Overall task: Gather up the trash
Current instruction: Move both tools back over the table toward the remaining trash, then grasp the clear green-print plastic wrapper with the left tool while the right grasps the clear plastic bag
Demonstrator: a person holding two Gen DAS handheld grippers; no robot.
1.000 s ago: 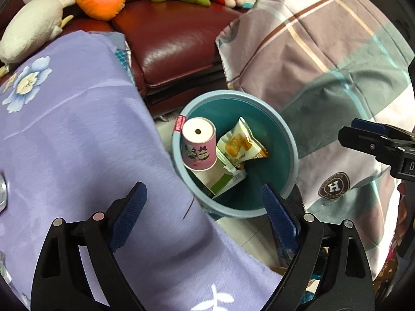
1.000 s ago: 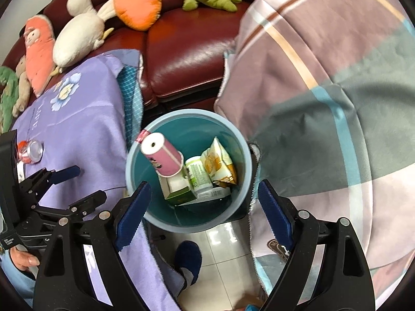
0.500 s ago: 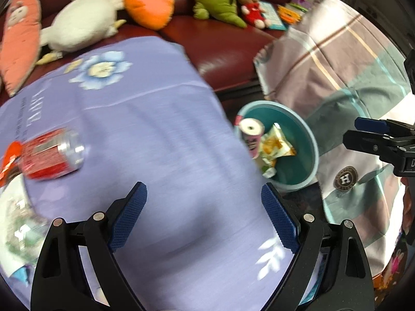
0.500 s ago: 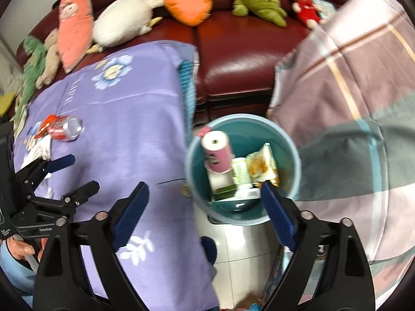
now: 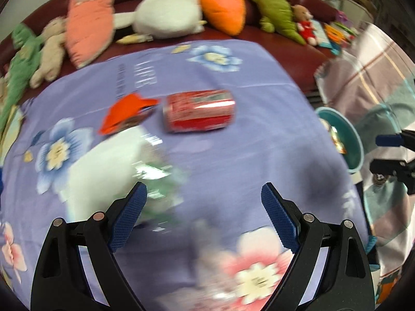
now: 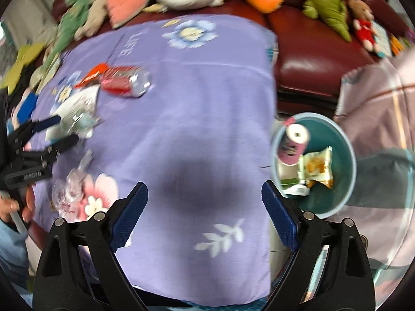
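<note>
Both tools are empty. The left gripper (image 5: 203, 203) has its jaws spread wide over the purple floral cloth (image 5: 259, 134), with nothing between the pads. The right gripper (image 6: 205, 203) is equally wide, also with only cloth beneath it.

The remaining trash lies on the cloth, well apart from the teal bin (image 6: 347, 155), which stands on the floor off the cloth's right edge and already holds a pink cup (image 6: 293, 145), a snack bag (image 6: 319, 167) and a carton.

We judge each item as follows:

- Red can (image 5: 199, 110): lying on its side near the middle of the cloth. Light, rigid, smooth-walled and free to roll. We would close the jaws across the middle of the barrel, square to its axis, and keep the force moderate, since a thin empty can dents.
- Orange wrapper (image 5: 127, 112): flat, just beside the can's end. Very light, limp and slick. We would pinch a raised edge or corner.
- White-and-green packaging (image 5: 145, 171): just ahead of the left tool's left pad. Motion blur hides its form; it appears to be crinkled film over white paper, so we treat it as soft and compressible and would take it at the bunched part.
- Clear crumpled plastic (image 6: 68, 189): near the front left edge in the right wrist view. Nearly weightless and springy.
</note>
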